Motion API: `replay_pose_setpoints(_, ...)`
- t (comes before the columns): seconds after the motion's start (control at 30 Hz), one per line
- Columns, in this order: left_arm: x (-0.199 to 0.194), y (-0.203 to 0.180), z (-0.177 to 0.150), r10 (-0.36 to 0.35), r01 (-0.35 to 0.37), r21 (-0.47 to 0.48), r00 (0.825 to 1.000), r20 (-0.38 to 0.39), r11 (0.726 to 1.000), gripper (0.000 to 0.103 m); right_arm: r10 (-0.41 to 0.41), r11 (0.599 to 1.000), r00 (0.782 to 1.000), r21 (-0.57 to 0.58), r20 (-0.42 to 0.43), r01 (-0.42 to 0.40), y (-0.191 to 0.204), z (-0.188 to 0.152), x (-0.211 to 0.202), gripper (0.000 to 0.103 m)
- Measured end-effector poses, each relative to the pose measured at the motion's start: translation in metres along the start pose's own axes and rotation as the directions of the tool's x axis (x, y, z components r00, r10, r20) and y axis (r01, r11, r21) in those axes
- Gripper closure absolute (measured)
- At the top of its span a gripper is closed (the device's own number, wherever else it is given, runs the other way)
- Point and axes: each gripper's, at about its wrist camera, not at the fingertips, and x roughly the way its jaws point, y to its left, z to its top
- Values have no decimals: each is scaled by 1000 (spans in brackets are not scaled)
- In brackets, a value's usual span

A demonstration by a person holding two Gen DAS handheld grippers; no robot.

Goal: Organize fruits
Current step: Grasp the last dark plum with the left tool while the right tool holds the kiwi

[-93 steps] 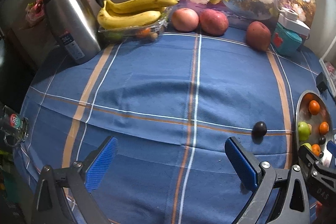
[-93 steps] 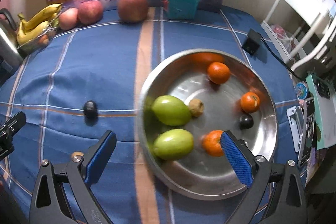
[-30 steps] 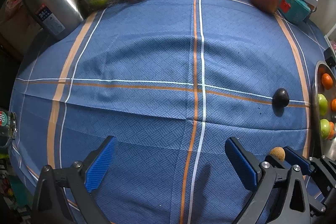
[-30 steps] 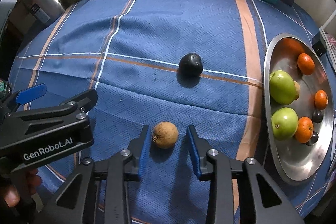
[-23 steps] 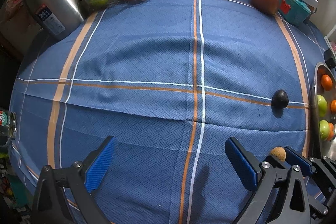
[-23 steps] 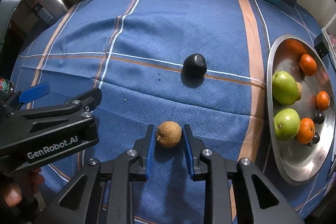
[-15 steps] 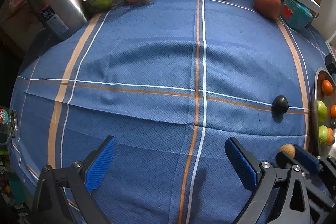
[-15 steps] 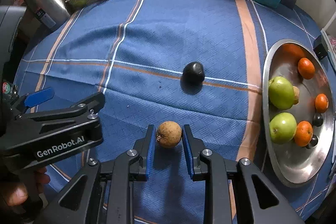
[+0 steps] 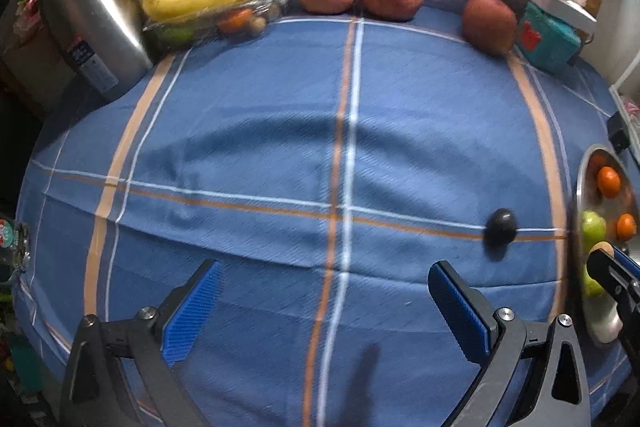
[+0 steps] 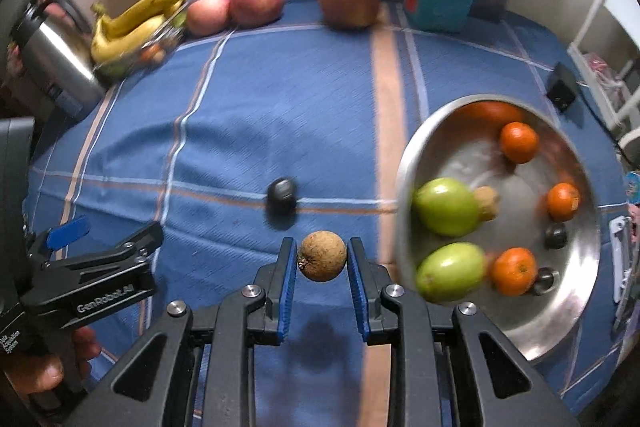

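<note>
Blue tablecloth [image 10: 280, 99] motion-blurred; right gripper [image 10: 322, 261] clamps brown fruit [image 10: 322, 255]; left gripper [image 9: 324, 301] agape, empty; bowl [image 9: 582, 171] cut off.

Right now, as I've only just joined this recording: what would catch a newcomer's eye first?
The right gripper pinches a small brown round fruit above the blue checked tablecloth. To its right, a steel bowl holds green and orange fruit. A lone dark fruit lies on the cloth just beyond the held one.

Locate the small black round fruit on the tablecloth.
Right wrist view: small black round fruit sits mid-cloth on the orange stripe, left of the steel bowl, beyond the right gripper.
</note>
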Motion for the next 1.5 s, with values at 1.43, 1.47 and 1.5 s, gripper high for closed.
replay_pose_setpoints(1.43, 32, -101, 32, -258, 261, 61, 965, -56, 963, 77, 9, 982, 999, 188, 40, -16, -97, 8, -6, 77)
replay_pose_setpoints(1.47, 29, -100, 32, -260, 263, 62, 964, -50, 963, 77, 9, 982, 999, 188, 41, -17, -97, 8, -6, 77)
replay_pose_setpoints(1.5, 25, -100, 33, -263, 266, 64, 964, -42, 962, 77, 10, 982, 999, 189, 41, -17, -97, 8, -6, 77)
